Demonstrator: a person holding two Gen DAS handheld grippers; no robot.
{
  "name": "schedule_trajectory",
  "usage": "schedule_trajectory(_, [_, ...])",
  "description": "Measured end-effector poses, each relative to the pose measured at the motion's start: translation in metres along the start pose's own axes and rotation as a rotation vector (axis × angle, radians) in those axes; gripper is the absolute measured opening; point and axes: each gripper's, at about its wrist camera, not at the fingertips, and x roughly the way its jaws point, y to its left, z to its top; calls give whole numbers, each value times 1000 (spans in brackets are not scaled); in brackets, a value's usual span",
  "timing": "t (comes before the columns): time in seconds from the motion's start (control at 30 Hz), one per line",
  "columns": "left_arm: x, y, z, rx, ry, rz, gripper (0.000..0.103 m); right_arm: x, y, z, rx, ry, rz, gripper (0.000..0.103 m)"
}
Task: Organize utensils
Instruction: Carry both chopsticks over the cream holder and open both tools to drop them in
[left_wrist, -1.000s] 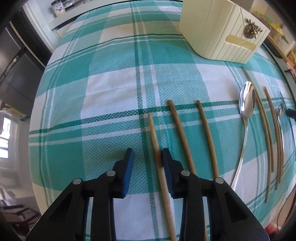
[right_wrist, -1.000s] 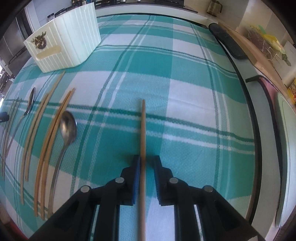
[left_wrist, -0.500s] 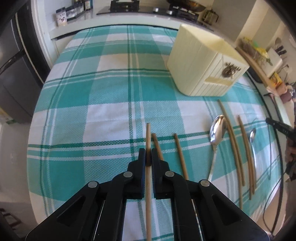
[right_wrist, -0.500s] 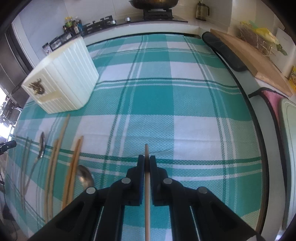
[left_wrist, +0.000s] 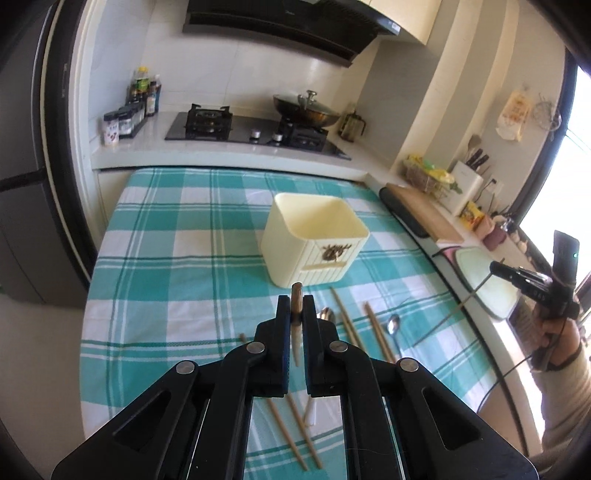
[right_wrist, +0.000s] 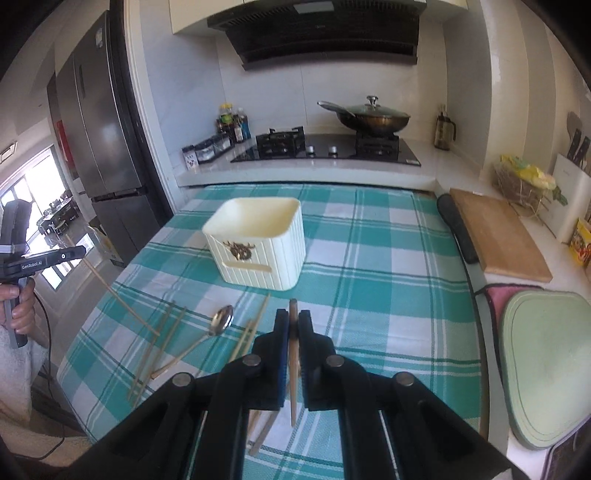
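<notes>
One chopstick (left_wrist: 296, 295) per gripper

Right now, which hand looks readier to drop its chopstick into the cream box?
Probably left, narrowly. Both tools grip a wooden chopstick aloft, but the left tool sits almost against the cream ribbed plastic box; the right tool shows more cloth between.

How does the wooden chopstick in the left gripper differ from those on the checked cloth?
The held chopstick is clamped in the left gripper; the loose chopsticks are free. The held one hangs above the checked cloth; the loose ones lie flat on it. All are wooden.
</notes>
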Motion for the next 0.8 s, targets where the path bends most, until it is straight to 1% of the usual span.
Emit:
schedule_trajectory(0.13, [-13, -6, 39, -7, -68, -5, 4, -10, 16, 38, -38, -105, -19, 5])
schedule_trajectory(0.2, [-19, -10, 66, -9, -116, -17, 4, -8, 22, 64, -48, -144, -19, 5])
schedule_trajectory(0.33, [-26, -25, 113, 9, -214, -12, 4, -2, 40, 118, -100, -222, -47, 5])
schedule_trajectory(0.43, [-16, -40, 139, 29, -283, 33, 4, 4, 51, 151, -112, -290, -60, 5])
schedule_trajectory(0.5, [2, -48, 149, 36, -309, 52, 4, 11, 58, 165, -119, -346, -65, 5])
schedule_trajectory(0.57, [26, -54, 153, 32, -295, 64, 4, 23, 62, 171, -111, -382, -50, 5])
schedule_trajectory(0.67, [72, -56, 152, 5, -225, 72, 4, 53, 64, 169, -85, -391, -21, 5])
schedule_trajectory(0.73, [100, -54, 147, -9, -170, 87, 4, 76, 68, 162, -98, -376, -31, 5])
schedule_trajectory(0.8, [124, -50, 140, -17, -111, 102, 4, 102, 65, 154, -81, -322, -23, 5])
